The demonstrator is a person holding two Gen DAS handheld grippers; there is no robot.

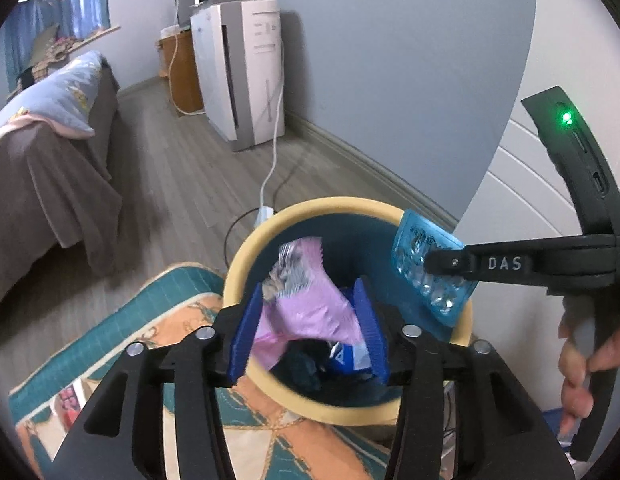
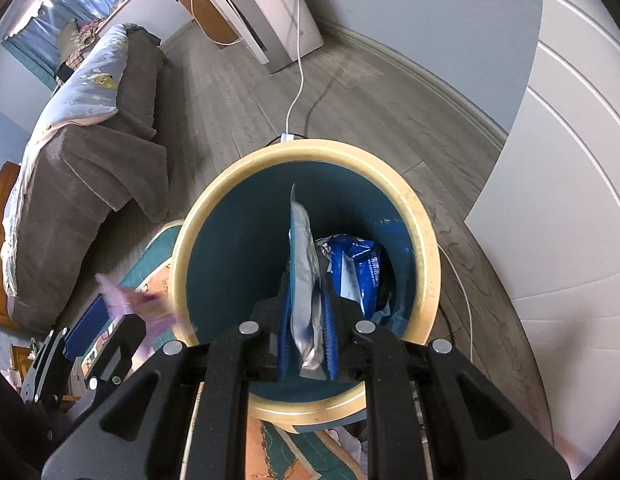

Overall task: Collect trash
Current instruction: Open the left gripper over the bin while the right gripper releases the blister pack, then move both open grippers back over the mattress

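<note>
A round bin with a cream rim (image 1: 237, 272) (image 2: 181, 248) and teal inside stands on the floor under both grippers. My left gripper (image 1: 307, 286) (image 2: 105, 320) hangs over its near rim, jaws apart, with a crumpled pink wrapper (image 1: 310, 304) (image 2: 125, 296) loose between the blue pads; the wrapper looks blurred in the right wrist view. My right gripper (image 2: 305, 292) (image 1: 430, 260) is shut on a light blue blister pack (image 2: 303, 248) (image 1: 414, 248) above the bin's mouth. A blue packet (image 2: 358, 264) (image 1: 346, 360) lies inside the bin.
A teal and orange rug (image 1: 149, 320) lies left of the bin. A brown-covered bed (image 1: 49, 180) is further left, a white air purifier (image 1: 245, 80) stands by the wall, cables (image 1: 269, 176) run behind the bin, and a white door (image 1: 530, 200) is at right. A hand (image 1: 582, 360) holds the right gripper.
</note>
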